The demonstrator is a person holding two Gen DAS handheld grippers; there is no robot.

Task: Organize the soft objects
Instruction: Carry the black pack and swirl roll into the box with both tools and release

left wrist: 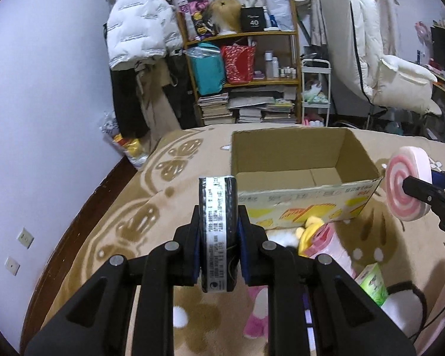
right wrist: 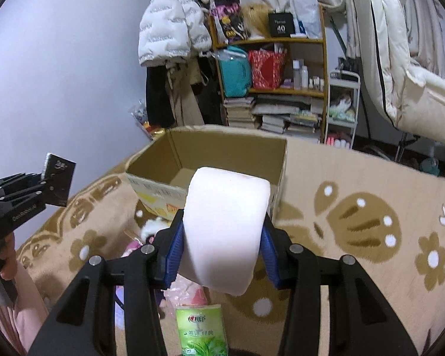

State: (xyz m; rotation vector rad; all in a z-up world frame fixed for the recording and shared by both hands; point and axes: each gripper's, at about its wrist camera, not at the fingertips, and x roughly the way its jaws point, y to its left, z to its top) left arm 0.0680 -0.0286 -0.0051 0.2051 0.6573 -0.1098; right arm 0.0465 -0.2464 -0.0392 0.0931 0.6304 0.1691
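Two grippers are up over a tan flowered blanket (right wrist: 356, 178), each pinching one thing. The left gripper (left wrist: 218, 231) is clamped tight on a flat black packet (left wrist: 218, 231) with a white printed label, held on edge above the blanket just in front of the one cardboard box (left wrist: 296, 160). The right gripper (right wrist: 222, 237) squeezes a pink round cushion (right wrist: 225, 231) between its blue pads (right wrist: 175, 249), also in front of the box.

The box stands open on the blanket, and its visible floor is bare.

The left wrist view shows the cushion's face, a pink and white swirl (left wrist: 406, 184), which the right wrist view hides; that view shows only its plain pale rim. The right wrist view shows the packet's glossy flat side (right wrist: 57, 179), and a hand (right wrist: 6, 261) under the left gripper.

On the blanket near the box lie one green tissue pack (right wrist: 203, 332), one yellow plush toy (left wrist: 308, 234) and one pink plush toy (left wrist: 255, 320).
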